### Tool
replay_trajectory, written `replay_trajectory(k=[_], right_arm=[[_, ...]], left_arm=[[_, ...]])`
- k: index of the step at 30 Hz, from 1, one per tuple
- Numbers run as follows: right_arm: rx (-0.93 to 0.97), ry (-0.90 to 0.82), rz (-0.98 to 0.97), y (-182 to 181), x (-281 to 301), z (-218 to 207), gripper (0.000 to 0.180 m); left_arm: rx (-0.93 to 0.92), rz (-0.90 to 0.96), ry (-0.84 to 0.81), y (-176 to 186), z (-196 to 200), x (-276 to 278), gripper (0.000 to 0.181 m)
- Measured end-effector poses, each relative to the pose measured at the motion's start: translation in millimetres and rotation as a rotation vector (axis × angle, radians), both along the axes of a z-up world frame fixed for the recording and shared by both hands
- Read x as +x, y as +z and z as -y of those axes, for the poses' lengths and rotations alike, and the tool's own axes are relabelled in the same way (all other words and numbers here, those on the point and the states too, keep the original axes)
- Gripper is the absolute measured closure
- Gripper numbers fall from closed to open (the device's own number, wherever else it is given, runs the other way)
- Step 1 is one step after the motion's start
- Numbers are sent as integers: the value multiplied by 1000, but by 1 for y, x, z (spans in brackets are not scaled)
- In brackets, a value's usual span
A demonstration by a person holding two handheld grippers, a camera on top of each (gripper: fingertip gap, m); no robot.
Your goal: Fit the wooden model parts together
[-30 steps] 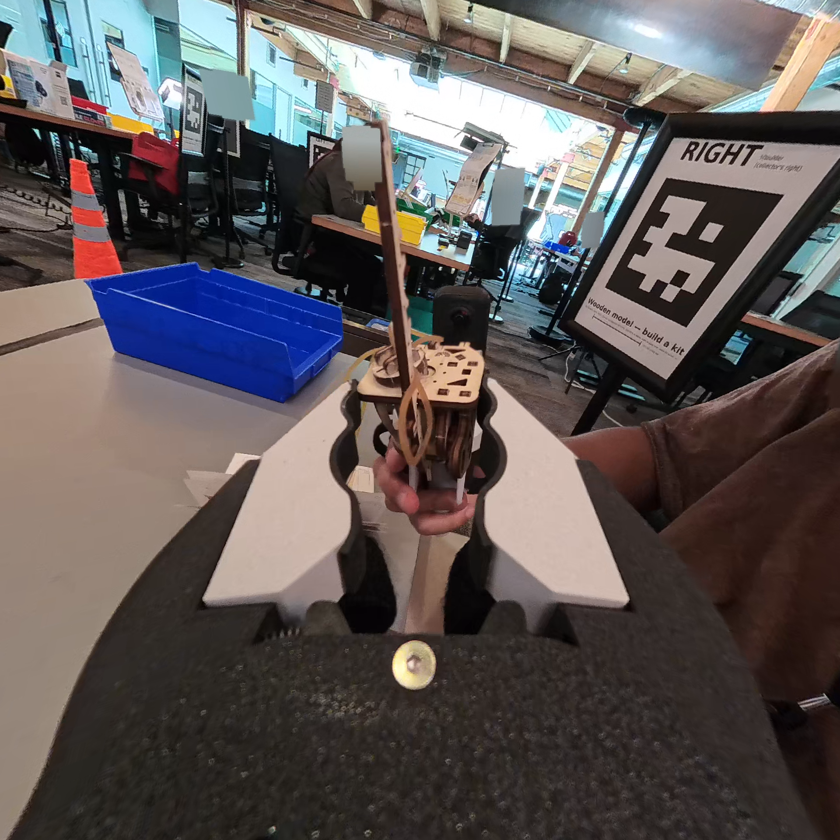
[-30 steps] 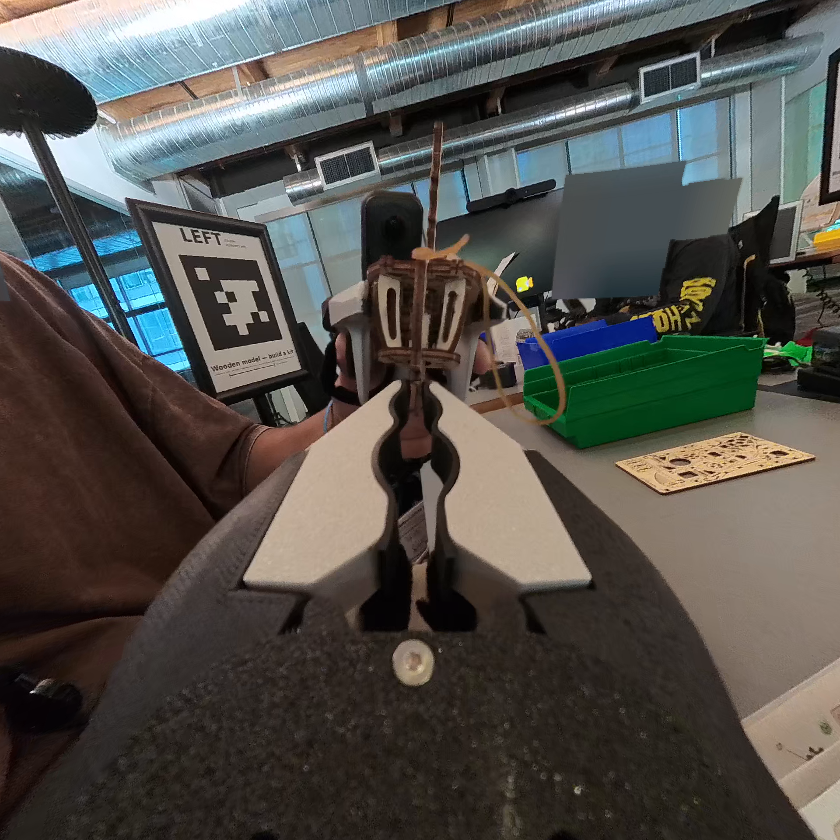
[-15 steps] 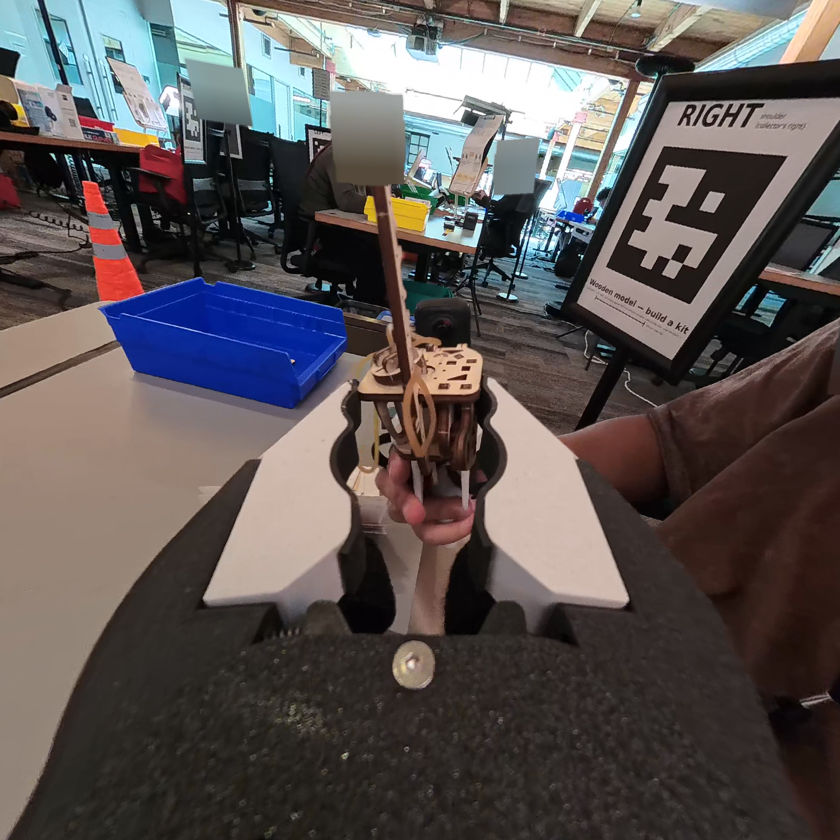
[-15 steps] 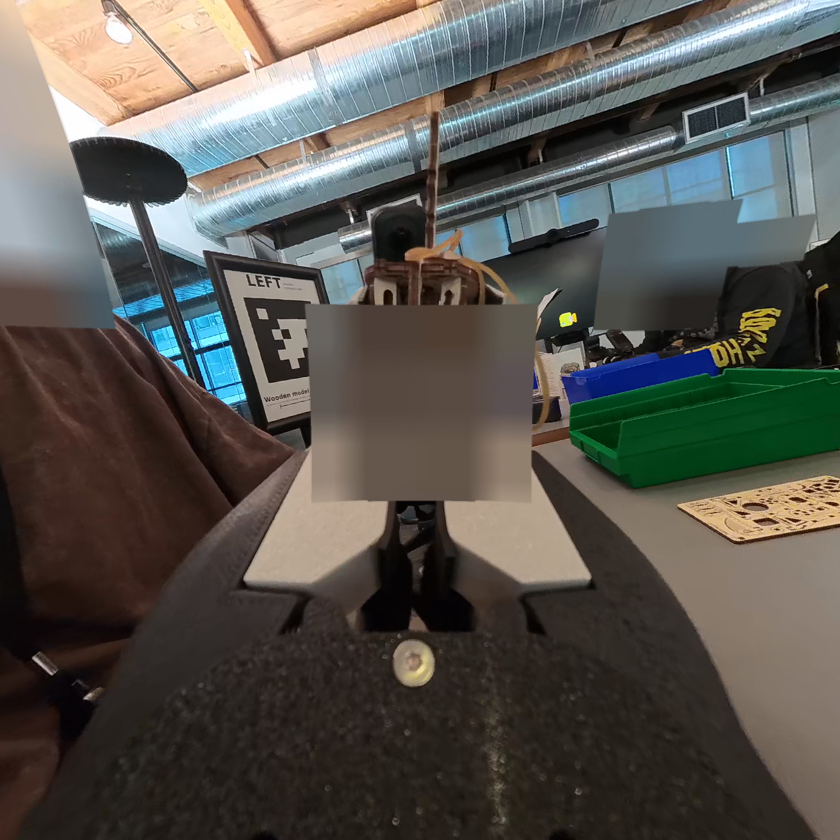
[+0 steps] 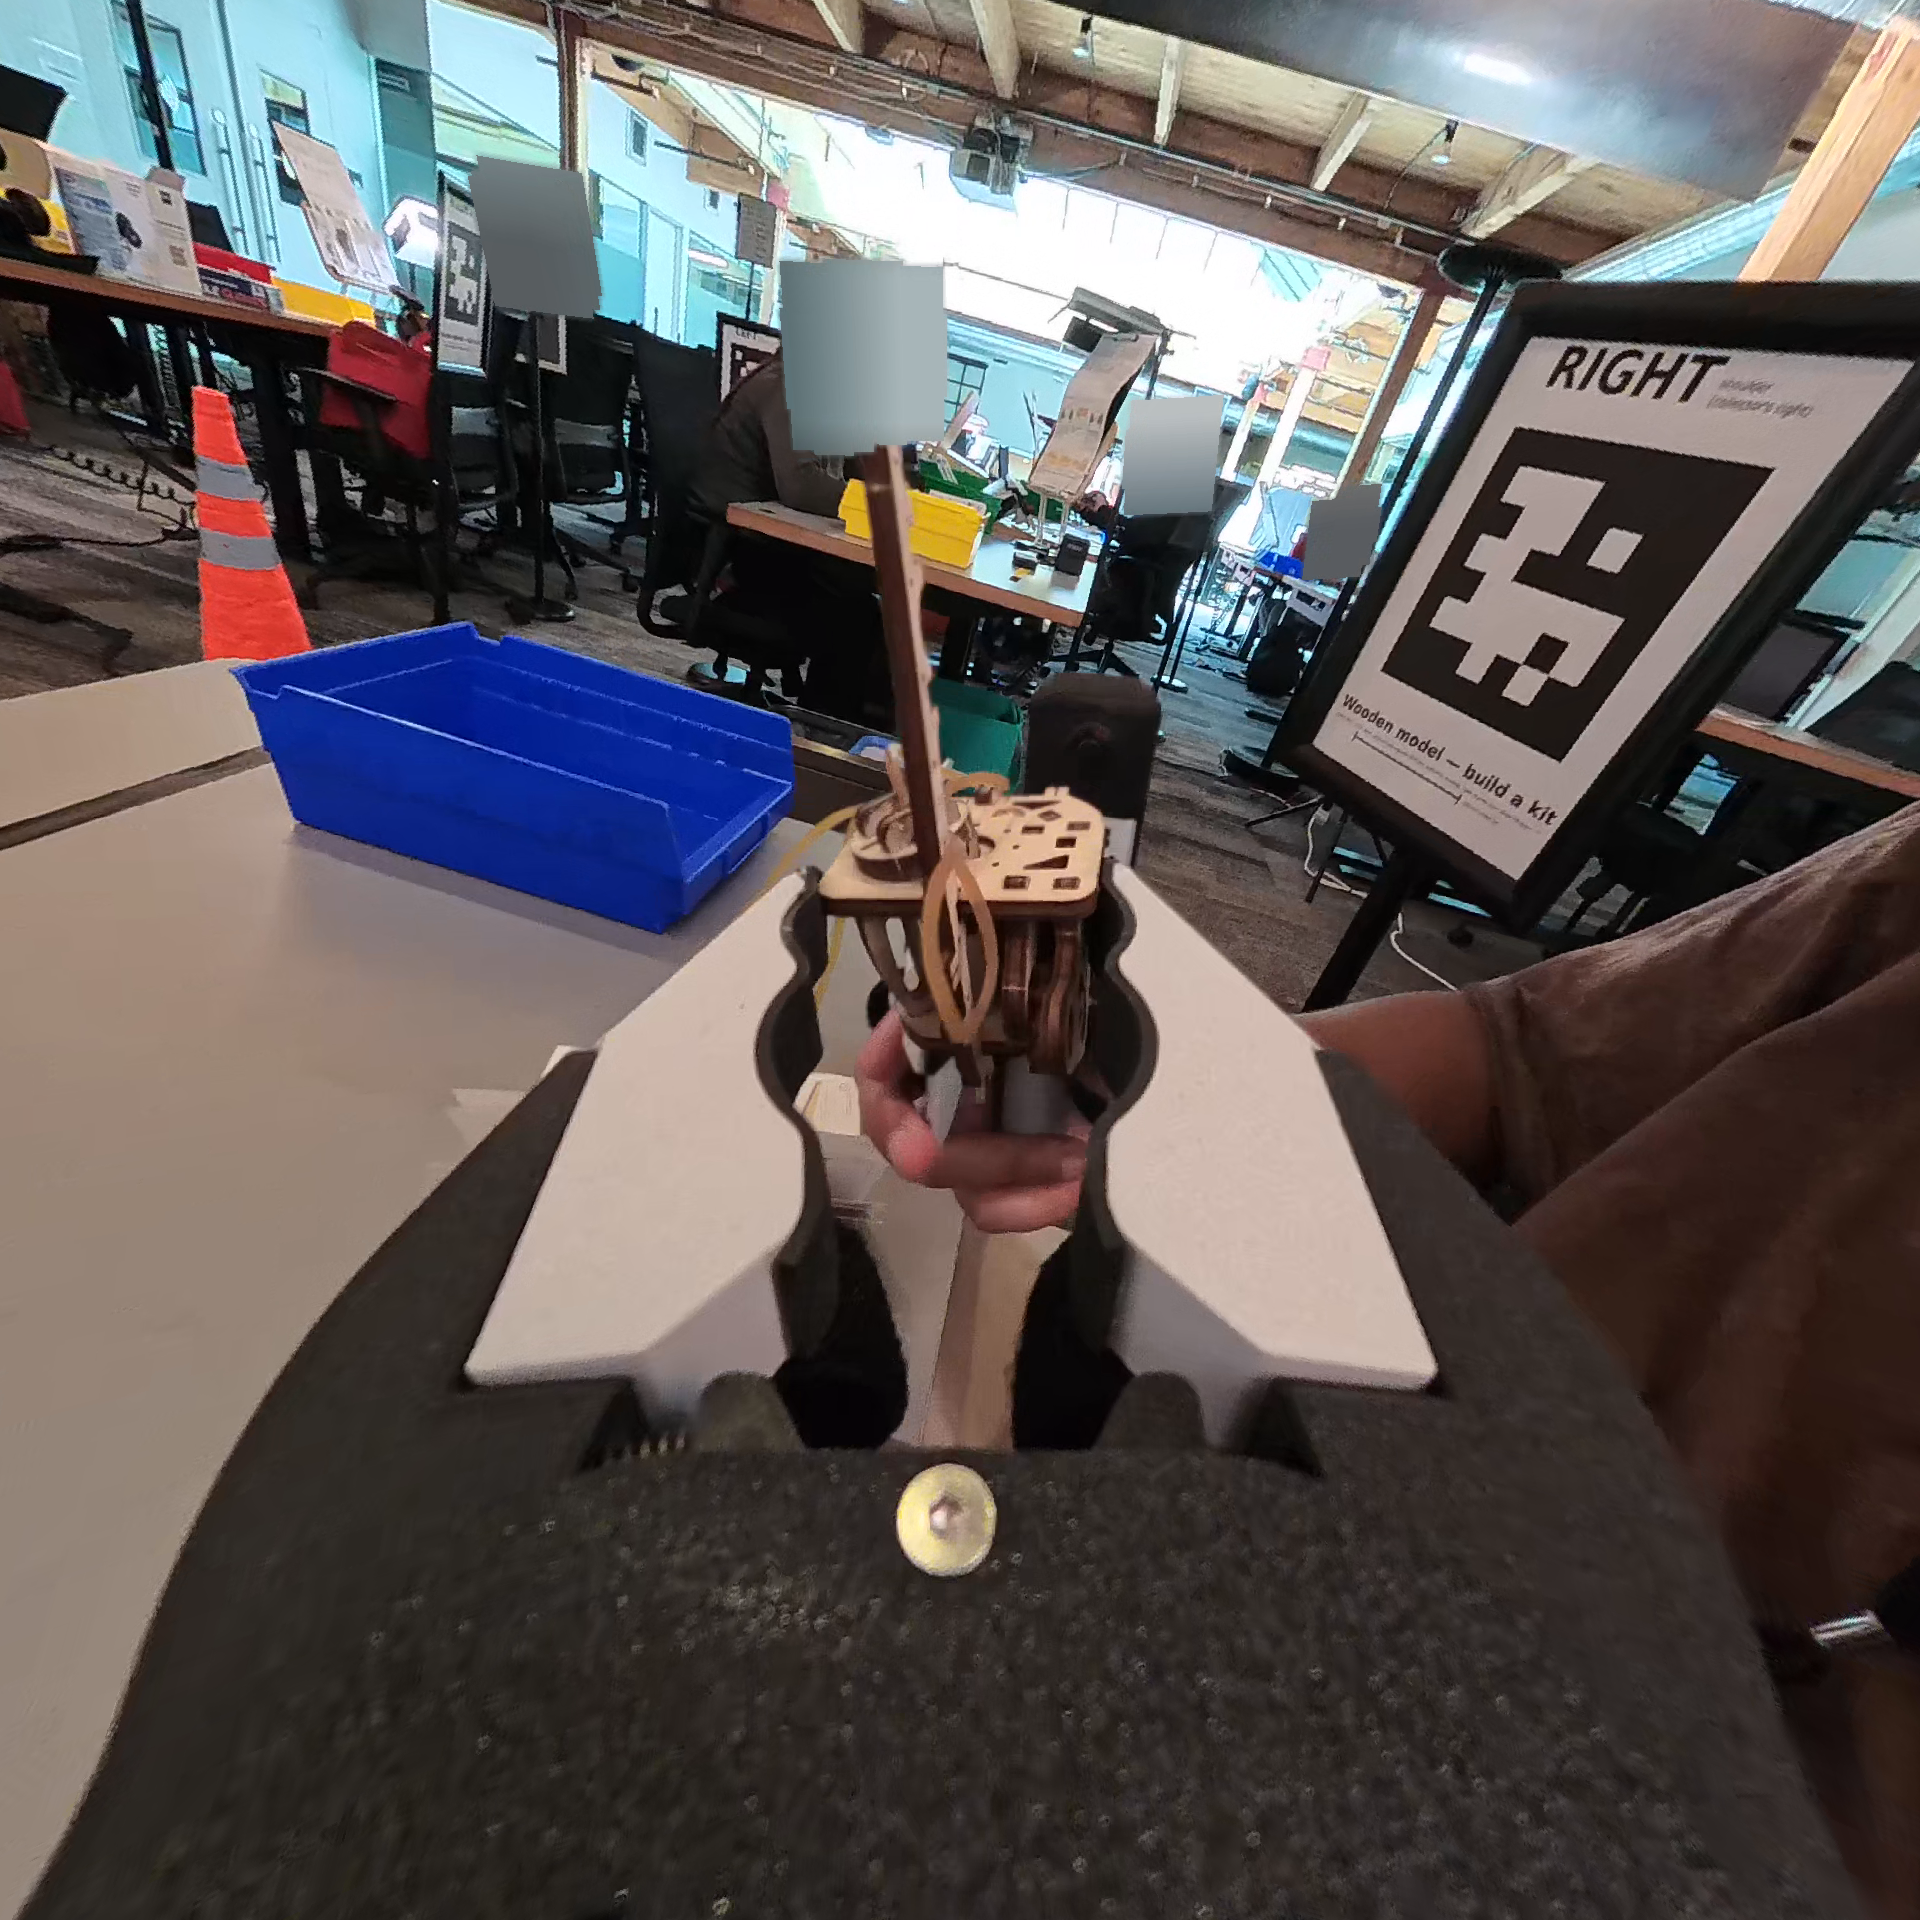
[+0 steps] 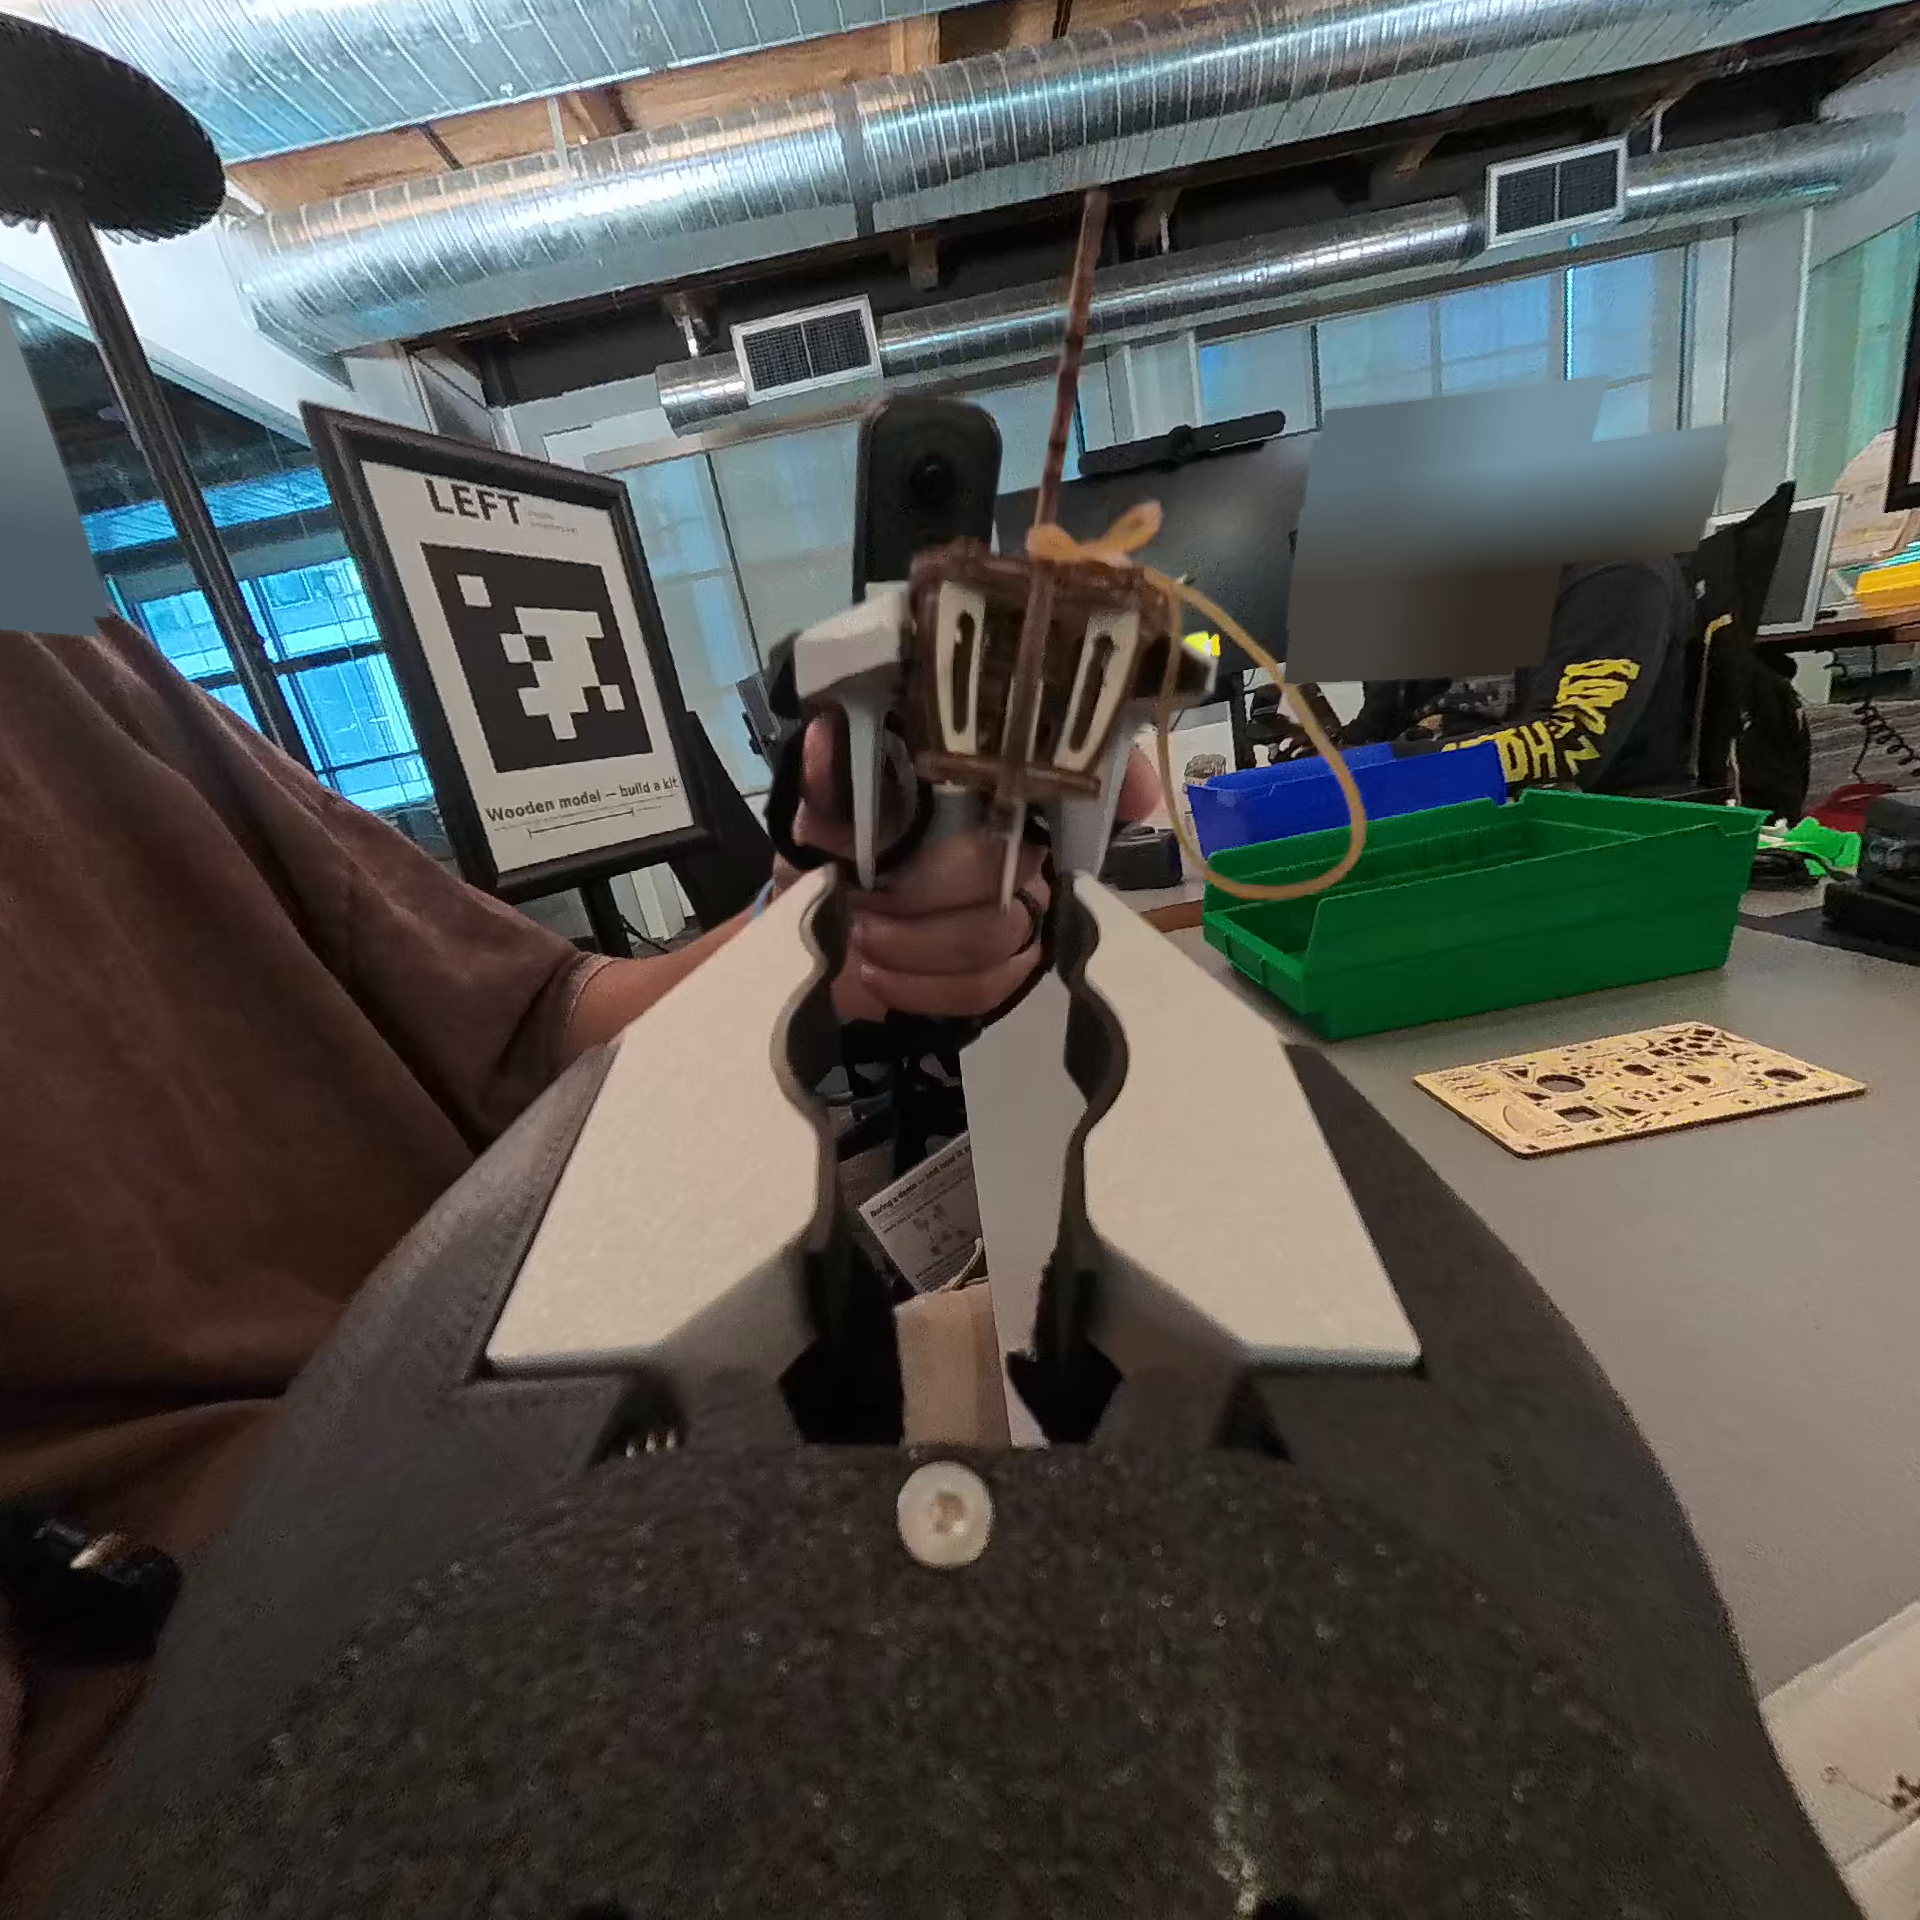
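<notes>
The wooden model (image 5: 966, 862) is a small laser-cut block with a flat pierced top and a long thin stick (image 5: 904, 644) rising from it. A tan rubber band (image 6: 1299, 790) hangs looped from it. My left gripper (image 5: 961, 914) is shut on the model and holds it in the air above the table. In the right wrist view the model (image 6: 1023, 675) sits between the left gripper's white fingers (image 6: 857, 675). My right gripper (image 6: 951, 894) is open and empty just short of the model's underside. A hand (image 5: 977, 1153) shows below the model.
A blue bin (image 5: 520, 758) stands on the grey table (image 5: 260, 1039) to the left. A green bin (image 6: 1475, 904) and a flat wooden parts sheet (image 6: 1631, 1081) lie to the right. Framed marker signs (image 5: 1621, 582) (image 6: 540, 665) stand beside the table. A person's brown sleeve (image 6: 260, 987) is close. One gripper's finger ends stand about 4 cm off the other's.
My right gripper was shut on a thin part under the model; its jaws have opened and let go. The left gripper still holds the model, now slightly lower in view.
</notes>
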State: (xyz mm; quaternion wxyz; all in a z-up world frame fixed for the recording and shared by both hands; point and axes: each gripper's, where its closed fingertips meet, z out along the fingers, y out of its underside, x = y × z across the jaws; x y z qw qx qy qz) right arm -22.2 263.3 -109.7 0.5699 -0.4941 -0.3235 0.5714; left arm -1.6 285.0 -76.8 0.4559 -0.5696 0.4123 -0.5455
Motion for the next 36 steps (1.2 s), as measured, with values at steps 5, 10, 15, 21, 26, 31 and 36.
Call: replay_trajectory(k=[5,10,15,21,26,31,36], right_arm=[[-1,-28,5,2,2,-3,140],[-22,-28,17,-2,3,-6,133],[-42,-9,-17,2,4,-5,128],[-16,-24,-39,5,9,-5,141],[-13,-48,-60,6,11,-8,143],[-4,-112,-52,4,20,-18,143],[22,-132,13,-5,21,-22,143]], left_arm=[[28,-31,0,-11,1,6,132],[35,-32,-10,-12,4,8,132],[65,-65,-22,-19,9,13,132],[62,-74,-53,-22,15,16,132],[84,-105,-18,-22,13,16,132],[64,-105,56,-11,0,7,125],[-4,-83,149,4,-19,-11,137]])
